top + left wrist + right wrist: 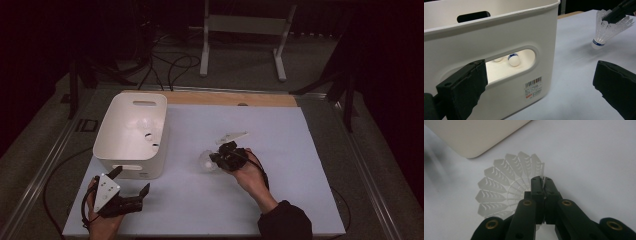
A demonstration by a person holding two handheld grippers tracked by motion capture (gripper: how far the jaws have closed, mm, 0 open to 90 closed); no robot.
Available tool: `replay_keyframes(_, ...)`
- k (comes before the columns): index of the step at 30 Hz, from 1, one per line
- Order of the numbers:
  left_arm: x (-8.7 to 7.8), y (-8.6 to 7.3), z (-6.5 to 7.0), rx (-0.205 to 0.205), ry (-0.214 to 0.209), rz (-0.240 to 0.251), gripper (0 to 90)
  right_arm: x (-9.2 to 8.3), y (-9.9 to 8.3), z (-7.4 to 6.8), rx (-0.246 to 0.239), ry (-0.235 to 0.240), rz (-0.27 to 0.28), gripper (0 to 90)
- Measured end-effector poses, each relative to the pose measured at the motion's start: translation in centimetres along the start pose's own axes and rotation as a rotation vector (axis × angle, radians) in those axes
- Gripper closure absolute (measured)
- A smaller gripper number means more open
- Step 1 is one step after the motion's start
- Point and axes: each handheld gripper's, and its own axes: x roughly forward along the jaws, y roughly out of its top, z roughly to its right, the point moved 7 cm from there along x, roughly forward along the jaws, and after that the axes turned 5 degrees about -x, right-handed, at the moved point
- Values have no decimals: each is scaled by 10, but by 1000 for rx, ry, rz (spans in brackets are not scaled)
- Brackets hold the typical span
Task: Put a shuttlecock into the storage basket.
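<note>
White plastic birdie (207, 161) sits in the middle of the frame, its feather edge pinched tight by the right gripper (226, 156), some balls (513, 59) are already in the white bin (131, 131) at upper left, and the left gripper (131, 187) waits spread wide.

Bin (131, 134) blocks the table's (280, 200) left; open surface right (front too).
</note>
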Motion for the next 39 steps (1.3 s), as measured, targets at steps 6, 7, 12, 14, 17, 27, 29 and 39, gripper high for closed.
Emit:
replay_keyframes(6, 0, 0, 0, 0, 0, 0, 2, -3, 3, 1, 1, -5, 5, 888)
replay_keyframes(7, 0, 0, 0, 0, 0, 0, 2, -3, 3, 1, 0, -4, 6, 889)
replay_keyframes(12, 0, 0, 0, 0, 0, 1, 2, -4, 6, 2, 2, -8, 14, 888)
replay_keyframes(14, 0, 0, 0, 0, 0, 1, 2, -5, 7, 2, 6, -10, 16, 888)
replay_keyframes(17, 0, 0, 0, 0, -1, 0, 2, -6, 9, 2, 8, -12, 22, 888)
replay_keyframes(27, 0, 0, 0, 1, -1, 0, 2, -11, 16, 4, 15, -16, 38, 889)
replay_keyframes(29, 0, 0, 0, 1, -1, -1, 2, -11, 17, 4, 13, -17, 41, 889)
replay_keyframes(39, 0, 0, 0, 1, -1, -1, 2, -14, 22, 6, 16, -26, 52, 888)
